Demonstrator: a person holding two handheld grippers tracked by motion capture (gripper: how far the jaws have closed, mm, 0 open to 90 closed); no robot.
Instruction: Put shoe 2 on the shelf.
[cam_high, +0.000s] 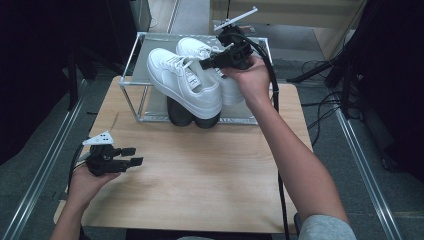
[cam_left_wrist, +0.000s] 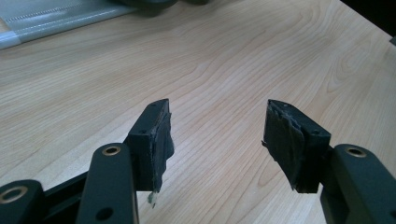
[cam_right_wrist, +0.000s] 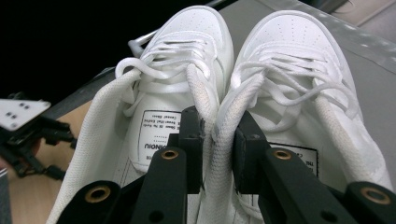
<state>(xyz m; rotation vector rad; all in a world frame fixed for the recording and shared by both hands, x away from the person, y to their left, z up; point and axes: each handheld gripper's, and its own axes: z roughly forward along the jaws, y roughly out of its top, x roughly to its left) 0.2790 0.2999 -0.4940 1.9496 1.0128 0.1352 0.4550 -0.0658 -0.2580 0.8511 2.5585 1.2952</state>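
Left claw (cam_high: 131, 156) agape and low, right claw (cam_high: 206, 63) clamped, raised

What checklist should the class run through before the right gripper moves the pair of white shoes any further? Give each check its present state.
1. Right gripper clamps both shoes' inner collars together: ok.
2. Both white shoes in the grip, side by side: ok.
3. Shoes level: not ok, the heels hang out past the rack's front edge and the near shoe tilts.
4. Top shelf of the metal rack bare beside the shoes: ok.
5. Dark shoes on the lower level out of the path: cannot tell.
6. Left gripper open, over the wooden table, away from the rack: ok.
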